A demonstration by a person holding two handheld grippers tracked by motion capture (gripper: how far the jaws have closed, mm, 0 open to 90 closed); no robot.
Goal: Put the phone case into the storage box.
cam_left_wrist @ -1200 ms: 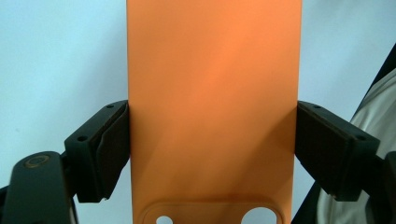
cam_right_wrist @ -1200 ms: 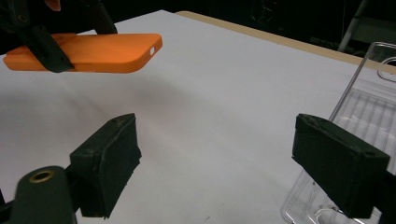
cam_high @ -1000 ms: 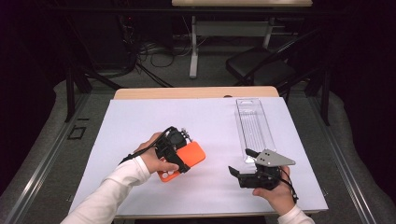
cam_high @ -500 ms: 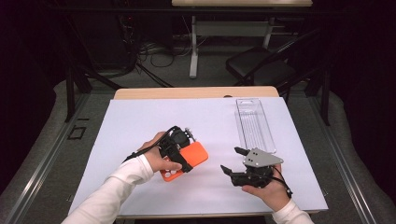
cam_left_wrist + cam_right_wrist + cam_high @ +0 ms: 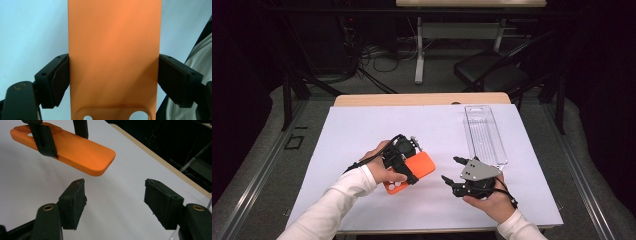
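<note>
An orange phone case (image 5: 419, 167) (image 5: 113, 50) is held just above the white sheet, camera cut-outs toward the person. My left gripper (image 5: 406, 161) (image 5: 113, 80) is shut on it, its pads (image 5: 61, 77) pressing the case's two long edges. In the right gripper view the case (image 5: 75, 152) hangs ahead and to the left, with the left gripper's jaws across it. My right gripper (image 5: 449, 168) (image 5: 115, 195) is open, a short way right of the case's free end. Its jaws have just been closing, with nothing between them.
A clear plastic package tray (image 5: 484, 135) lies at the right rear of the white sheet (image 5: 362, 130), just beyond the right gripper. The wooden table edge (image 5: 422, 99) runs along the back, and a dark chair (image 5: 492, 75) stands on the floor behind it.
The right gripper has moved left toward the orange case and its jaws have narrowed. The left hand and the case have stayed put.
</note>
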